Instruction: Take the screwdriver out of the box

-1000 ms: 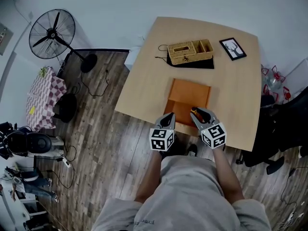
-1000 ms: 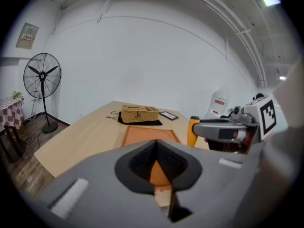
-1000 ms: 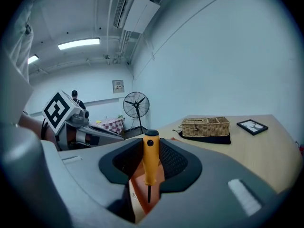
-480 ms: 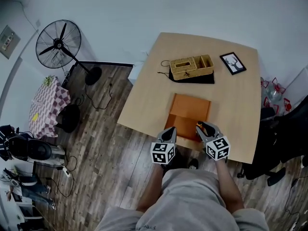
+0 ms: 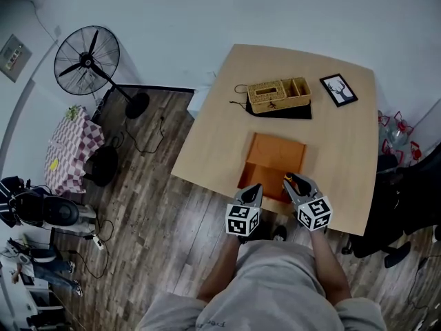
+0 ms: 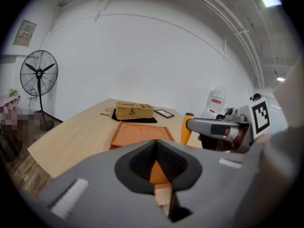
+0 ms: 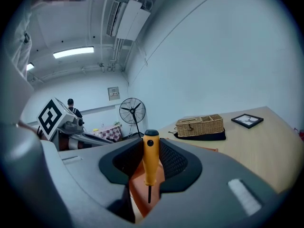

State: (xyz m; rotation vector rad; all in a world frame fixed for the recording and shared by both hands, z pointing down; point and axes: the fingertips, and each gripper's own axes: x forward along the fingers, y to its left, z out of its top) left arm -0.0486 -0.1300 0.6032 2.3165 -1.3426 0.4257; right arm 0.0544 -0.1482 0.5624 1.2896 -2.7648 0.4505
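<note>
An orange box (image 5: 270, 164) lies open on the wooden table (image 5: 344, 150), its near end at the table's front edge. My right gripper (image 5: 294, 182) is shut on the orange-handled screwdriver (image 7: 150, 158), held upright between the jaws with its dark shaft pointing down, lifted above the box's near right corner. In the left gripper view the screwdriver's handle (image 6: 186, 128) shows at the right beside the right gripper. My left gripper (image 5: 253, 190) hovers at the box's near left corner, jaws shut with nothing between them; the box (image 6: 138, 133) lies just ahead of it.
A wicker basket (image 5: 278, 94) on a black mat sits at the table's far side, with a framed picture (image 5: 338, 89) to its right. A standing fan (image 5: 86, 58) is on the floor at the left. A black chair (image 5: 406, 198) stands by the table's right edge.
Both grippers have drawn back toward the table's near edge. The right gripper has kept the screwdriver and carried it off the box's inside to above its near right corner.
</note>
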